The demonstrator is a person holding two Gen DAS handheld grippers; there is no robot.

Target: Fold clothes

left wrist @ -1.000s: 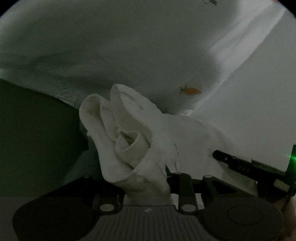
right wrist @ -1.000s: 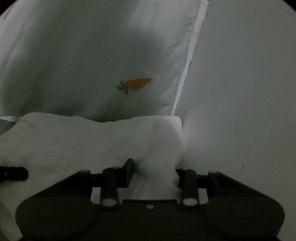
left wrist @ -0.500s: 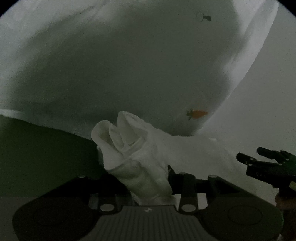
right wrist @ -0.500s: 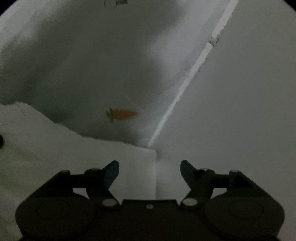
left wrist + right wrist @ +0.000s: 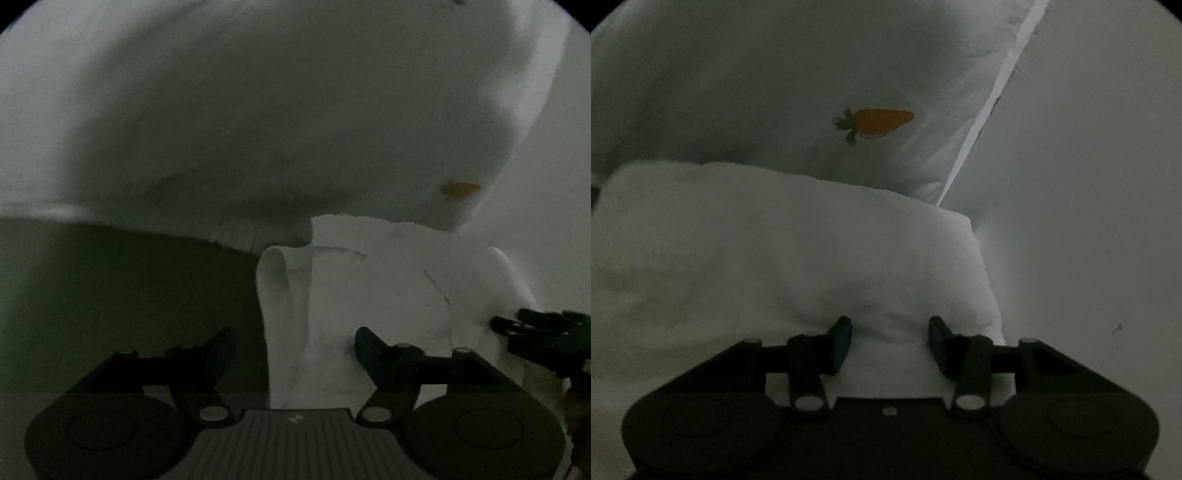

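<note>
A white folded garment lies on a pale sheet with a small orange carrot print. My left gripper is open, its fingers apart on either side of the garment's folded left edge. In the right wrist view the same white garment fills the lower middle, with the carrot print behind it. My right gripper has its fingers apart around a bunched fold of the garment near its right corner. The right gripper also shows at the right edge of the left wrist view.
The carrot-print sheet has a white hem running diagonally. A plain pale surface lies right of the hem. A dark area lies left of the garment in the left wrist view.
My left gripper has opened and let go of the bunched white garment, which now lies flatter. My right gripper opened half a second ago and now sits around the garment's corner fold.
</note>
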